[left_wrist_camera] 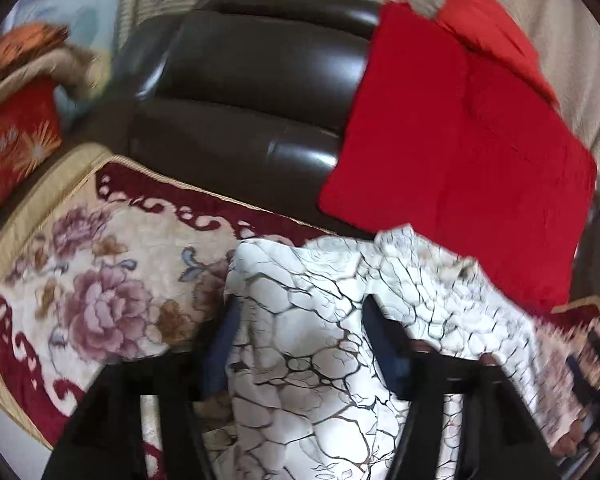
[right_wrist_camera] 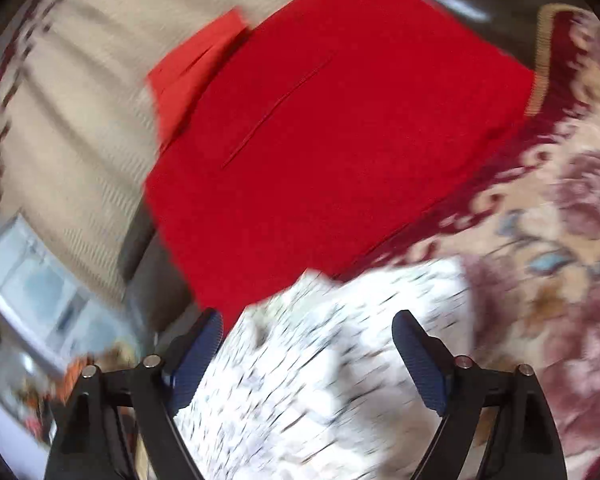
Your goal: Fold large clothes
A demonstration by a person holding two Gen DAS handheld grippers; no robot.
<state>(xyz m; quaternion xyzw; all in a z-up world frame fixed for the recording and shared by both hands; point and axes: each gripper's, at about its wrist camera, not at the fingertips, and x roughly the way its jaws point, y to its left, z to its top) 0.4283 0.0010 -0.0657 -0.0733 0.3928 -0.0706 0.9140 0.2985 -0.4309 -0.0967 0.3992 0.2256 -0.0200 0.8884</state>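
White cloth [left_wrist_camera: 308, 360] with dark crack lines lies between the spread fingers of my left claw [left_wrist_camera: 296, 320], on a floral cover [left_wrist_camera: 100, 280]. My right claw [right_wrist_camera: 306, 332] is also apart, above the same cloth [right_wrist_camera: 320, 380], blurred here. Behind it a red cushion [left_wrist_camera: 456, 168] leans on the dark sofa [left_wrist_camera: 244, 92]; beige curtains [right_wrist_camera: 72, 120] hang beyond.

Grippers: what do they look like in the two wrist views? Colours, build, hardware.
Both match. The left gripper has black angular arms and dark blue finger pads; its view is partly covered by cloth and blurred. The right gripper shows it better: black frame with triangular cut-outs, silver pivot bolts at the linkage joints, and ribbed dark blue pads. No cables, markings or sleeves visible.
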